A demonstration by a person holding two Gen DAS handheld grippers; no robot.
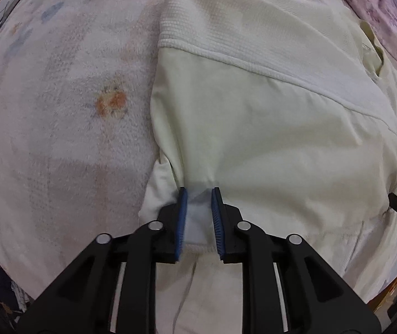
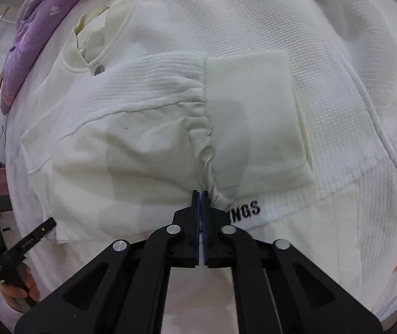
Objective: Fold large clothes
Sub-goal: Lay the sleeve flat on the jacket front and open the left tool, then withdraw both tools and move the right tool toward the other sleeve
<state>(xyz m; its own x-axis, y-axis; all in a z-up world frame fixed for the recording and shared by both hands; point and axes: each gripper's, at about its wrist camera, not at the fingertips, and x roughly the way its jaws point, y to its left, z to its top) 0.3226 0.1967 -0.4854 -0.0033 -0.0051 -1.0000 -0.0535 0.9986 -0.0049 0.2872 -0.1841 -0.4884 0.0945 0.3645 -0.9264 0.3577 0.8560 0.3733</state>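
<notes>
My left gripper pointed down with its blue pads a little apart, and a bit of white cloth sat between them; I could not tell if the pads pressed on it. My right gripper was closed tight, right at the bunched seam of a sleeve cuff, but I could not tell if any cloth was caught in it. The cream jacket lay spread out on a fuzzy white blanket with an orange spot on it. Black letters showed on the jacket near my right gripper. A purple flowered cloth lay past the jacket's collar.
</notes>
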